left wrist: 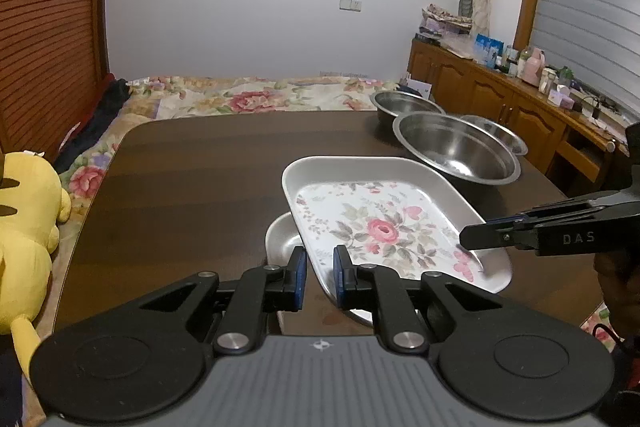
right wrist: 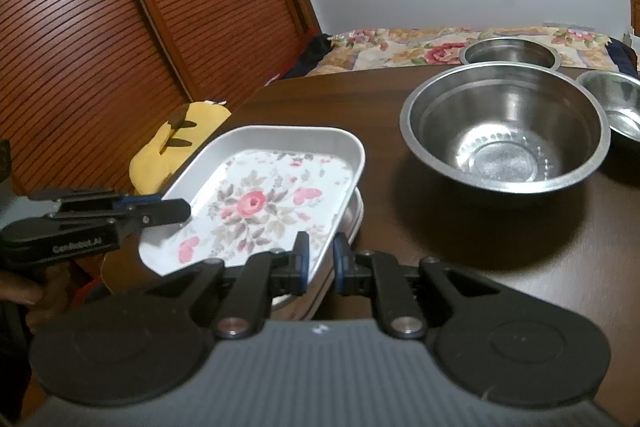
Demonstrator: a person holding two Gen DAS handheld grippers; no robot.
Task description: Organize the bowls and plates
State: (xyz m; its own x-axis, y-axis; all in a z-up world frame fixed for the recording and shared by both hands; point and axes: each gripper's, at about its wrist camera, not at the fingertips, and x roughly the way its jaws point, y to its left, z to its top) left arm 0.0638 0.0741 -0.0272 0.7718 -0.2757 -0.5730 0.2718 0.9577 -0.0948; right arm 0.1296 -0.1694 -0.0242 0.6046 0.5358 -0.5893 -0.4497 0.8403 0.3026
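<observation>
A white rectangular tray with a rose print (left wrist: 384, 223) (right wrist: 256, 203) hangs tilted just above the dark table, held from both sides. My left gripper (left wrist: 320, 269) is shut on its near rim, and shows from the side in the right wrist view as the left gripper (right wrist: 182, 211). My right gripper (right wrist: 320, 259) is shut on the opposite rim; the left wrist view shows the right gripper (left wrist: 468, 239) reaching in from the right. Under the tray lie a white plate (left wrist: 282, 237) and a metal plate's rim (right wrist: 354, 213). Beyond it stand a large steel bowl (left wrist: 456, 151) (right wrist: 504, 135) and two smaller steel bowls (left wrist: 404, 105) (right wrist: 616, 107).
The brown table (left wrist: 180, 187) stands against a bed with a floral cover (left wrist: 248, 95). A yellow plush toy (left wrist: 24, 227) lies off the table's left edge. A wooden sideboard (left wrist: 500, 103) with bottles runs along the right wall. A slatted wooden door (right wrist: 100, 27) is at the left.
</observation>
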